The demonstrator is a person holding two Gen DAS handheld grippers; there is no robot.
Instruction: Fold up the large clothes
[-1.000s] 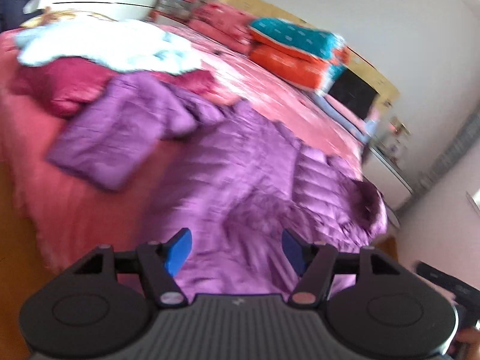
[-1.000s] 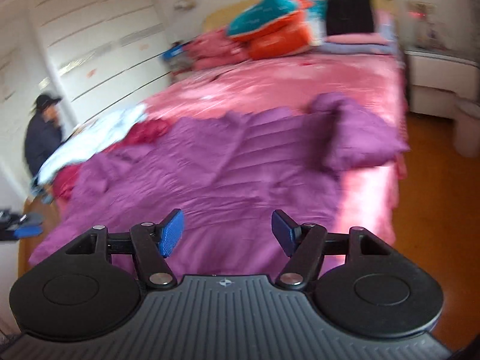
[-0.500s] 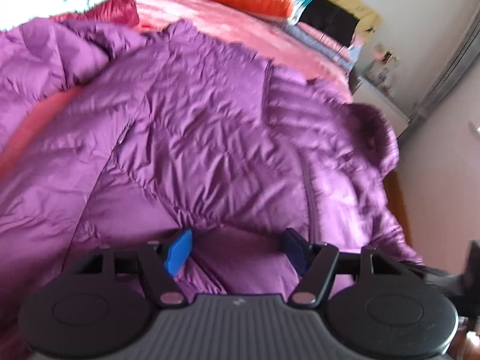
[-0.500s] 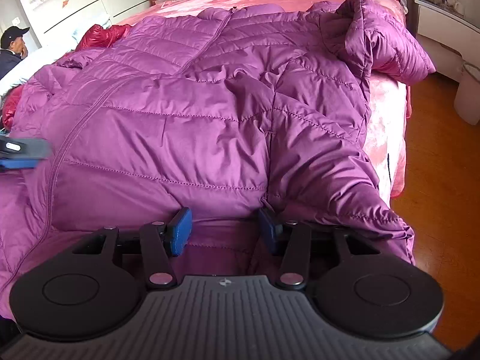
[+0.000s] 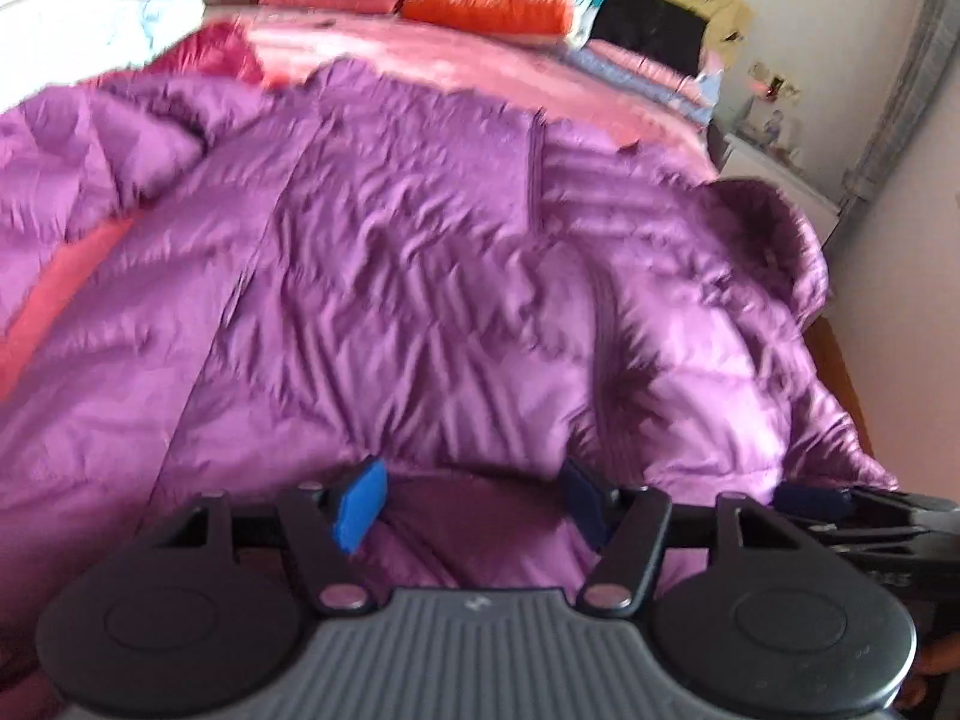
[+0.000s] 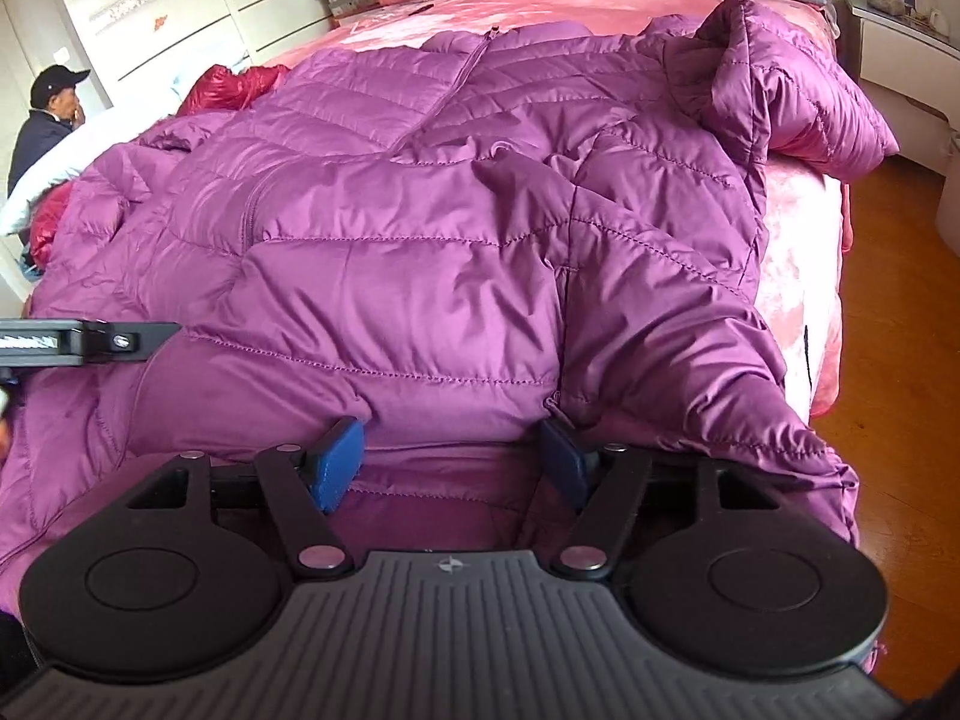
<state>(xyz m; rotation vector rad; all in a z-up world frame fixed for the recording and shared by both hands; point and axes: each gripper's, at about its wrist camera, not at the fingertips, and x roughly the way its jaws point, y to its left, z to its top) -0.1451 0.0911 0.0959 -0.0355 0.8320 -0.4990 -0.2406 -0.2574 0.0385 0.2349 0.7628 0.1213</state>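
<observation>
Two tools sit low at the near hem of a purple quilted jacket [image 6: 456, 252], which lies spread front-up across a pink bed [image 6: 792, 228], its hood [image 6: 774, 72] flopped toward the bed's right edge and its zip running away toward the pillows. The right tool [image 6: 450, 459] has its blue pads spread wide and is opening at this moment; the padded hem bulges between the pads, but neither pad looks pressed into it. The left tool [image 5: 474, 495] is also spread, closing slightly, with a fold of the jacket's edge lying between its pads and not yet pinched as far as the blurred view shows. Its black frame shows at the left edge of the right wrist view, so both tools are side by side along the same edge.

My reading: this is the step of taking hold of the hem before a first fold. The next move calls for both tools to clamp on the hem's full thickness, then lift and carry it away toward the collar together, keeping the slippery fabric level so it does not bunch.
</observation>
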